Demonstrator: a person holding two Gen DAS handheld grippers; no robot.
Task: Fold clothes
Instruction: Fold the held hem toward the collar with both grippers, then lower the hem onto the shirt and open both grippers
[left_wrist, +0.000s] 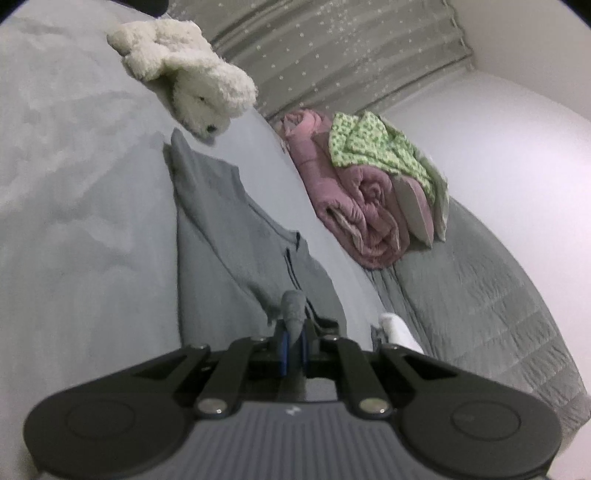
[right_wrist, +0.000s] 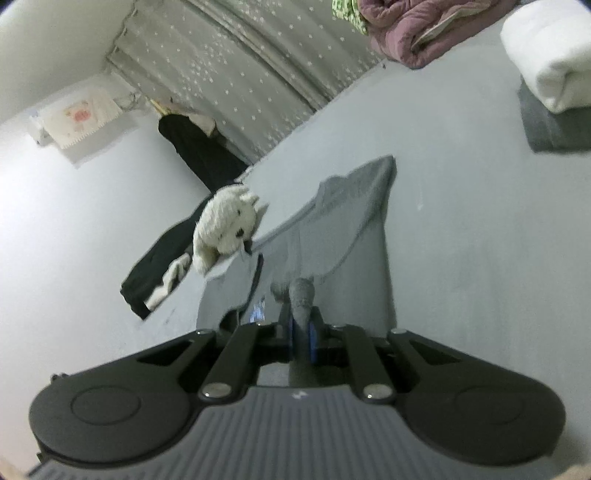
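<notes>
The grey, soft knit garment (left_wrist: 225, 236) lies stretched out on the pale grey bed sheet (left_wrist: 74, 221), its long axis running away from you toward the far edge, where a fluffy white plush toy (left_wrist: 192, 77) sits just beyond its far end. Your left gripper (left_wrist: 294, 341) is nearly closed, its blue pads pinching a bunched fold of the near hem. Your right gripper (right_wrist: 302, 334) is likewise clamped on a bunched fold of the same cloth (right_wrist: 354, 229).
</notes>
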